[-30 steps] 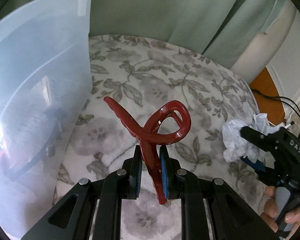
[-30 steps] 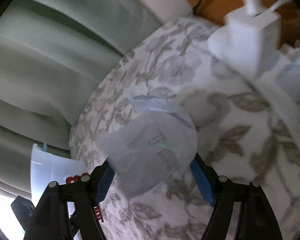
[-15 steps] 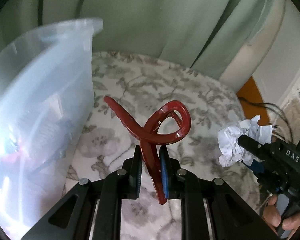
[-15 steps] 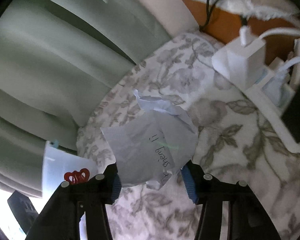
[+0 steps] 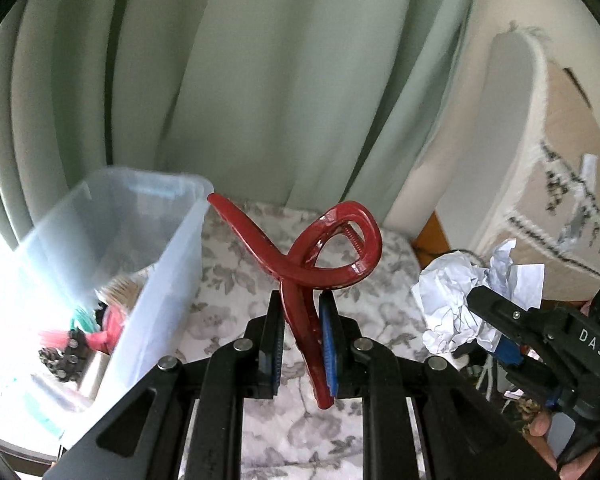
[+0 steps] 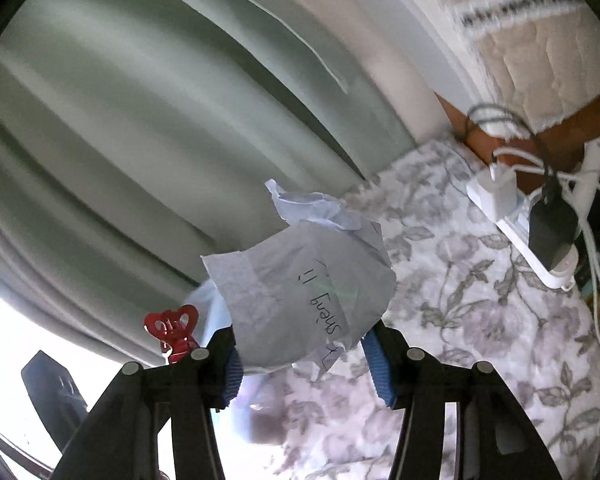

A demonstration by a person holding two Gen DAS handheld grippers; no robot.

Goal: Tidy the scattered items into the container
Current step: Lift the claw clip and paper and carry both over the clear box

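My left gripper [image 5: 300,340] is shut on a dark red hair claw clip [image 5: 320,244], held in the air above the floral cloth. A clear plastic bin [image 5: 156,264] stands just left of the clip, with several small items inside. My right gripper [image 6: 306,354] is shut on a crumpled sheet of white paper [image 6: 304,280] with handwriting on it, also lifted off the surface. In the left wrist view that paper [image 5: 452,300] and the right gripper [image 5: 488,328] hang at the right. The red clip [image 6: 172,328] shows at the lower left of the right wrist view.
The floral cloth [image 6: 480,300] covers the surface. A white power strip with plugged chargers and cables [image 6: 540,216] lies at the right edge. Green curtains [image 5: 260,80] hang behind, and a pale quilted cushion [image 5: 560,160] stands at the right. A hand [image 5: 544,436] holds the right gripper.
Both grippers have risen with their loads. The bin's open top and its contents have come into the left wrist view, and the paper is higher off the cloth.
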